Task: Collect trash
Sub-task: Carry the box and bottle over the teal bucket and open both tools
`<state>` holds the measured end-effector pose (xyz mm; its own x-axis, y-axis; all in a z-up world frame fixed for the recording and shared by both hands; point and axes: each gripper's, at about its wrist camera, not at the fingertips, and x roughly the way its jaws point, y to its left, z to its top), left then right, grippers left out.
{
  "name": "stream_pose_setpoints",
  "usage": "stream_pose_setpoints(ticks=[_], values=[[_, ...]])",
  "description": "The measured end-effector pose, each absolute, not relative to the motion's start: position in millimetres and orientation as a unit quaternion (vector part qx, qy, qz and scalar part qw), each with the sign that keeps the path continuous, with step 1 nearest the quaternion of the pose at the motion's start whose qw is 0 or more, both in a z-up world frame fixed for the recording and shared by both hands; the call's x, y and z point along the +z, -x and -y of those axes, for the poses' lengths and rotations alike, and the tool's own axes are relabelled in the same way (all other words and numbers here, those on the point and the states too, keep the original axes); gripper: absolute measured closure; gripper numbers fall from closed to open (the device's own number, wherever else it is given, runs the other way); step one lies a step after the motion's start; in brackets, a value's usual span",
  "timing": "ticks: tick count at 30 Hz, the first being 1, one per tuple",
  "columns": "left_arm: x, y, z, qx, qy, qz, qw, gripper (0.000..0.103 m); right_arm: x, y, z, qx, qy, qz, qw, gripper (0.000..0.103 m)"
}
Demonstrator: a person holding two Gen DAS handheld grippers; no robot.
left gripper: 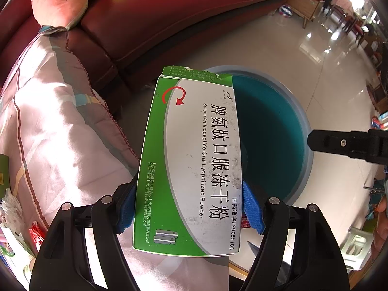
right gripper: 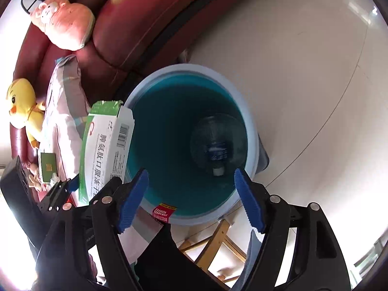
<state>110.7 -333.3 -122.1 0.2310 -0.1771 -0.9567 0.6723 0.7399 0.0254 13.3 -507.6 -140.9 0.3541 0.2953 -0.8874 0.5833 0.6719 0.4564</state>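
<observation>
My left gripper point(left gripper: 188, 189) is shut on a green and white medicine box point(left gripper: 191, 160), holding it beside the near-left rim of a round grey trash bin with a teal inside point(left gripper: 274, 121). In the right wrist view the box point(right gripper: 104, 150) hangs at the bin's left rim point(right gripper: 251, 131). A clear plastic bottle point(right gripper: 217, 143) lies at the bin's bottom. My right gripper point(right gripper: 191, 194) is open and empty, above the bin's mouth. Its black finger shows in the left wrist view point(left gripper: 339, 144).
A dark red leather sofa point(left gripper: 150, 19) curves behind the bin, with a pink striped quilt point(left gripper: 60, 126), a pink plush point(left gripper: 58, 0) and a yellow duck plush point(right gripper: 21, 106). A wooden stool point(right gripper: 218, 242) stands below. Glossy white floor tiles point(right gripper: 315, 72) lie to the right.
</observation>
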Motion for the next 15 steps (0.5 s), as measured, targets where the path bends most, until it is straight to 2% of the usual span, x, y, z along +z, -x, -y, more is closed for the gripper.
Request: stream_pose_setpoints(ticks=[4,6,7,15], values=[[-123.2,-106.9,337.4,-0.281,-0.231,-0.552,0.751,0.028,-139.3,-12.8,511.3,-0.106,-0.398,-0.557,0.721,0.030],[-123.3,-106.6,337.4,-0.269,-0.238,-0.549,0.754,0.018,-138.3,-12.2,512.3,-0.109,-0.400,-0.557,0.720,0.029],[-122.6,-106.2,336.4,-0.267,-0.237,-0.549,0.756,0.016,-138.0,-11.9,512.8,-0.110,-0.400,-0.557,0.720,0.028],[-112.1,-103.9,319.6,-0.264,-0.224,-0.542,0.766,0.013,-137.8,-12.1,508.5,-0.115,-0.402,-0.562,0.714,0.027]])
